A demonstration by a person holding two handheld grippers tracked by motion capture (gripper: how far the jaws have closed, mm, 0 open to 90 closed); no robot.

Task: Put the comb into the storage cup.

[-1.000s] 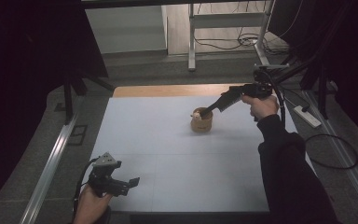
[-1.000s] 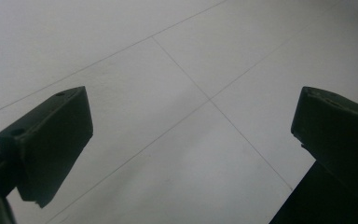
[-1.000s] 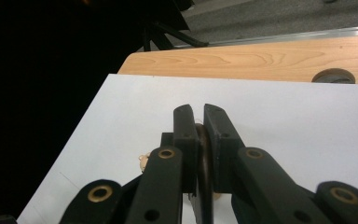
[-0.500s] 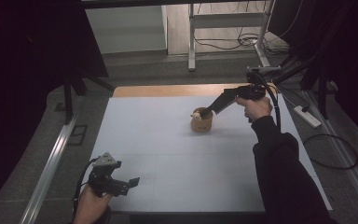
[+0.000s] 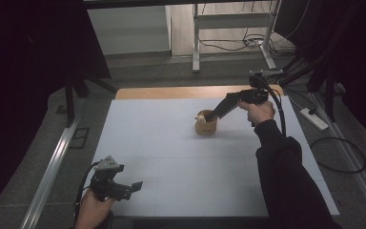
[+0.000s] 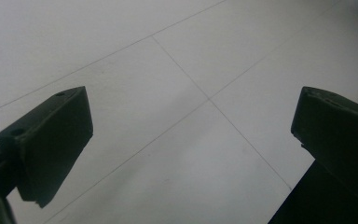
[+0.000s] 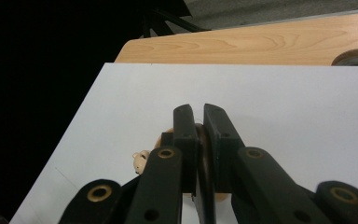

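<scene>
Left gripper [image 5: 129, 187]: you hold it low at the near left corner of the white table top [image 5: 171, 162]. In the left gripper view its jaws stand wide apart with nothing between them, just bare white surface crossed by thin lines.

Left hand [image 5: 93, 210]: it grips the tool body from below at the table's near edge; the cable loops beside it.

Wooden cup [image 5: 206, 125]: it stands upright on the far middle part of the table top, well apart from your left gripper. A small pale piece [image 7: 140, 160] shows at its rim on the side away from your right hand; what it is cannot be told.

Right gripper [image 5: 213, 114]: you hold it slanting down from the right, tips at the cup's rim. In the right gripper view the jaws are clamped together on the cup's wall, one inside and one outside.

Right hand [image 5: 257, 109]: it holds the tool above the table's far right part, sleeve running back to the near edge.

Wooden strip [image 5: 171, 92]: it lies along the table's far edge, behind the cup.
</scene>
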